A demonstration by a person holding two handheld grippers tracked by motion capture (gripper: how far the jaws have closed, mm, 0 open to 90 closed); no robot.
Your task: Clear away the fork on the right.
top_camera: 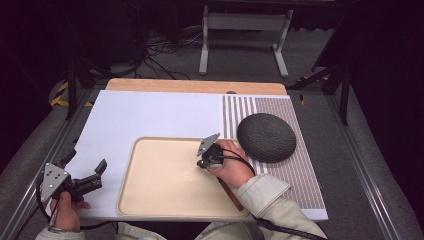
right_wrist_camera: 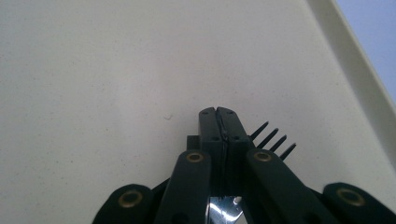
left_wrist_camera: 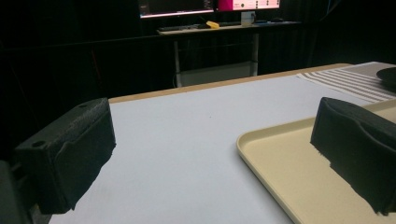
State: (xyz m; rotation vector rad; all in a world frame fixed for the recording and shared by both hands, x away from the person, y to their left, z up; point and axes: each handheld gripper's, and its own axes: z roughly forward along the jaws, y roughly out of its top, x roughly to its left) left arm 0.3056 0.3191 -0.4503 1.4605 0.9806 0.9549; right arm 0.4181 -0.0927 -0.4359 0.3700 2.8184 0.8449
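Observation:
My right gripper [top_camera: 201,162] hangs low over the upper right part of a beige tray [top_camera: 150,200]. In the right gripper view its jaws [right_wrist_camera: 218,114] are pressed together on a fork, whose dark tines [right_wrist_camera: 273,137] stick out to the right of them just above the tray floor [right_wrist_camera: 93,93]; a shiny bit shows below the jaws. My left gripper [top_camera: 98,173] is open over the white mat, left of the tray. In the left gripper view its two fingers [left_wrist_camera: 70,154] stand wide apart with nothing between them, and the tray's rim [left_wrist_camera: 275,133] lies ahead on the right.
A dark grey round domed thing [top_camera: 266,137] rests on the striped mat [top_camera: 300,170] right of the tray. The white mat [top_camera: 150,115] spreads behind and left. Table rails [top_camera: 30,170] run along both sides. A desk with monitors [left_wrist_camera: 210,7] stands far off.

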